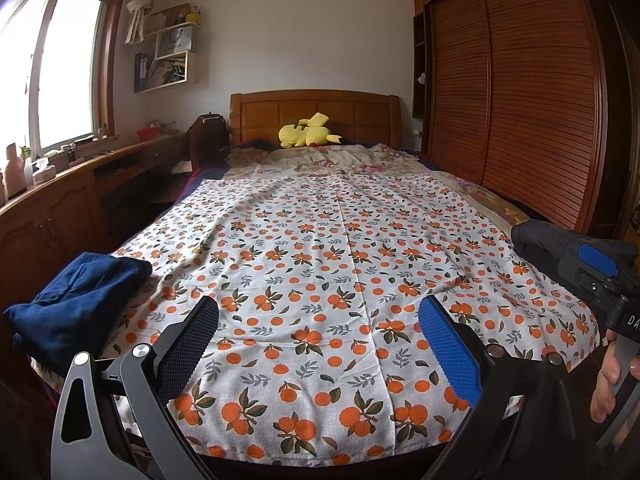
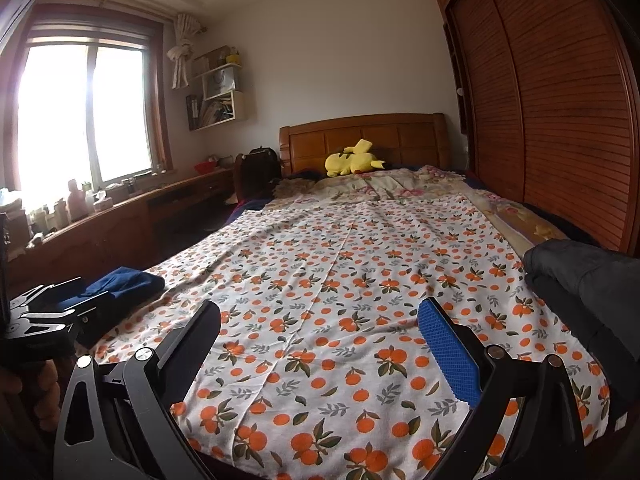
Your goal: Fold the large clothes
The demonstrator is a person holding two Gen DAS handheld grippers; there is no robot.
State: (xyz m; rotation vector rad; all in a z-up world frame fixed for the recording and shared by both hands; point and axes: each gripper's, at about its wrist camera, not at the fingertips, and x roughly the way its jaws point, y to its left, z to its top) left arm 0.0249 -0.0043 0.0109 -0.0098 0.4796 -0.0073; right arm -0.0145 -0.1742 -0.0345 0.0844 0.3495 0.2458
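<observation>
The jaws of both grippers are spread wide and nothing is held between them. At the left edge of the bed (image 1: pixel 312 116) a blue garment (image 1: pixel 76 300) is bunched, already roughly folded, and a dark garment (image 2: pixel 580 276) is heaped at the right edge; the orange-print sheet (image 1: pixel 320 260) is spread flat between them. A pinch of the sheet along with a garment is judged the main risk, since both piles rest directly on it; a grasp of one layer only could also undo the bundle. The left gripper (image 1: pixel 318 356) is held low over the near sheet edge, pointed toward the headboard; the right gripper (image 2: pixel 320 356) is held level beside it, likewise aimed
</observation>
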